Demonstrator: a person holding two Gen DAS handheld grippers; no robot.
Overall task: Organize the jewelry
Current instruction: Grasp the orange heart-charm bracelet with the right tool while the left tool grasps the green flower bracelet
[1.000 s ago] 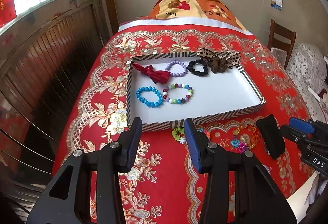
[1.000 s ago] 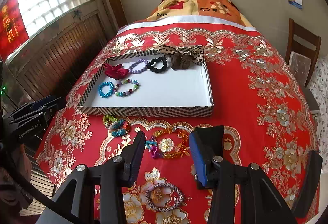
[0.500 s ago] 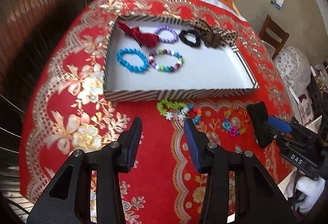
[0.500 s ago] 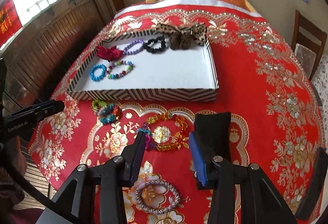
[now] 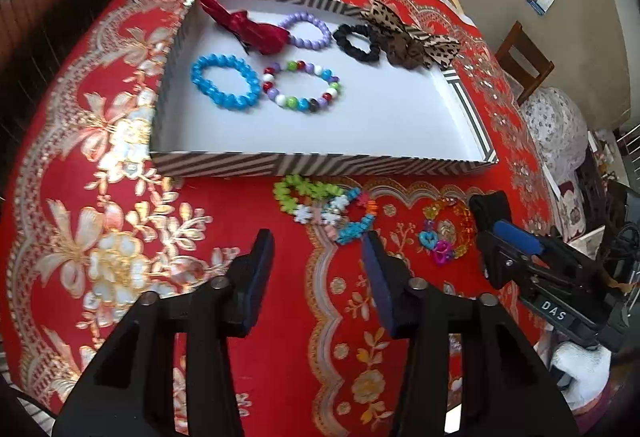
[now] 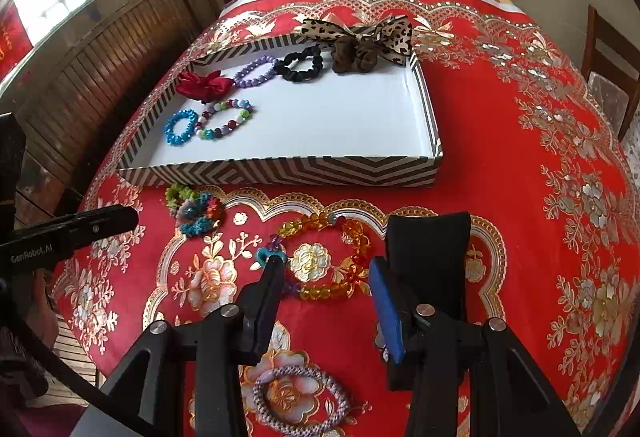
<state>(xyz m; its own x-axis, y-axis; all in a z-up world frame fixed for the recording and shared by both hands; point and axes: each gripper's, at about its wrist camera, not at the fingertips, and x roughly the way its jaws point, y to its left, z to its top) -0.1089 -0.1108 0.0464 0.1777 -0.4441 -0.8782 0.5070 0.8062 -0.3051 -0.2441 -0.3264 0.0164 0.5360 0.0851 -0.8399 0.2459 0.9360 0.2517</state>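
Red-and-gold floral cloth (image 6: 500, 165) covered the worktop, with a slatted wooden wall on the left and a chair (image 5: 524, 57) on the far right. The left tongs (image 5: 316, 241) were spread wide with nothing between the pads, poised just short of the flower-bead bracelets (image 5: 320, 205), a green-white-turquoise clump lying on the cloth just outside the tray's near wall. The right tongs (image 6: 324, 269) were also parted and empty, with their left pad right at the teal heart charm of the amber bead bracelet (image 6: 340, 257); contact there can't be confirmed. A purple braided band (image 6: 296, 405) lay on the cloth below the right tongs, nearer the camera. Further out, the striped tray (image 5: 320, 165) already held six pieces, all crowded into its far-left part: red bow (image 5: 248, 27), lilac bead bracelet (image 5: 306, 31), black scrunchie (image 5: 356, 41), leopard bow scrunchie (image 5: 408, 41) draped over the far rim, blue bead bracelet (image 5: 224, 81), and multicolour bead bracelet (image 5: 304, 87). The tray's near and right floor stayed bare white. My read: roughly two-thirds done, six in, and three groups left on the cloth. The flower clump might be more than one bracelet; I couldn't separate them. Both tongs looked lined up for a pickup, none yet made.
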